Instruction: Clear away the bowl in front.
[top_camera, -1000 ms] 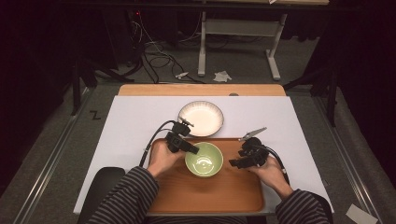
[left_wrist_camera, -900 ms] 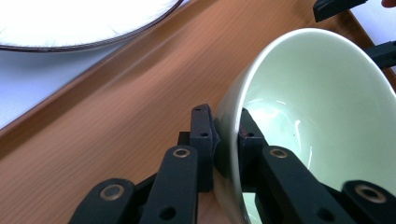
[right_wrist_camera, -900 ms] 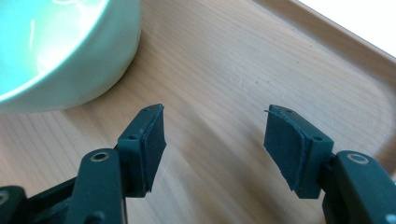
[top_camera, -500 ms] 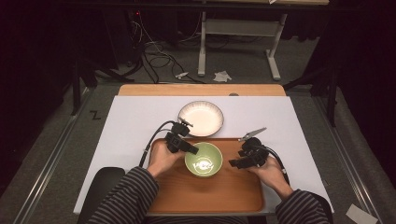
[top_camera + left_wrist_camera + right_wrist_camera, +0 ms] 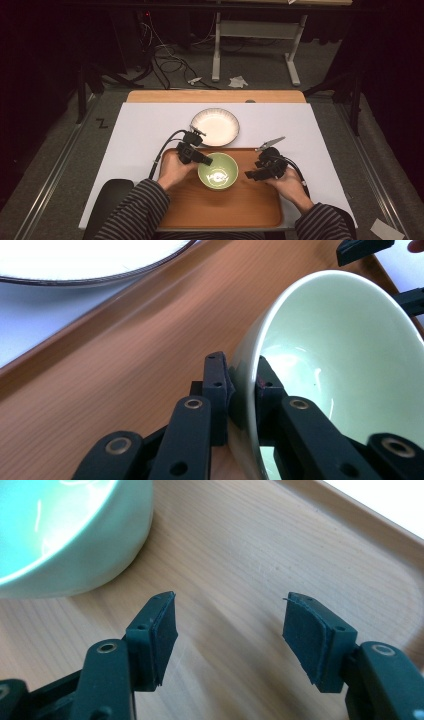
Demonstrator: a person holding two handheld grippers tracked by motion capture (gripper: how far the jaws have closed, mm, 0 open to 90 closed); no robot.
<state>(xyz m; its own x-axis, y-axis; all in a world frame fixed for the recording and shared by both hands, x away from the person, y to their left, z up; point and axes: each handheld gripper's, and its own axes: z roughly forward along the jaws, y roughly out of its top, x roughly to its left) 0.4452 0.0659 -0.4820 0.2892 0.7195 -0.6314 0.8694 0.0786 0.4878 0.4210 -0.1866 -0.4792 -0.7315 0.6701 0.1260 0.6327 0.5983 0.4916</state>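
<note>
From the high view, a green bowl point(image 5: 218, 171) sits on a brown tray point(image 5: 220, 210) near the front of the white worktop point(image 5: 145, 130). The left tongs point(image 5: 206, 160) touch the bowl's left rim, and the right tongs point(image 5: 248, 175) sit just to the bowl's right, not touching it. A white plate point(image 5: 215, 126) lies just behind the tray, and a small metal clip point(image 5: 269, 144) lies on the worktop near the right tongs. No writing can be read on anything. In the left gripper view, the left tongs point(image 5: 243, 390) are pinched shut on the bowl point(image 5: 340, 370), with one jaw outside the wall and one jaw inside. The plate point(image 5: 85, 260) shows at the top, past the tray point(image 5: 115, 375). In the right gripper view, the right tongs point(image 5: 230, 630) stand wide open over the tray point(image 5: 235, 545) with nothing between them. The bowl point(image 5: 65, 530) is off to their upper left, near but apart.
</note>
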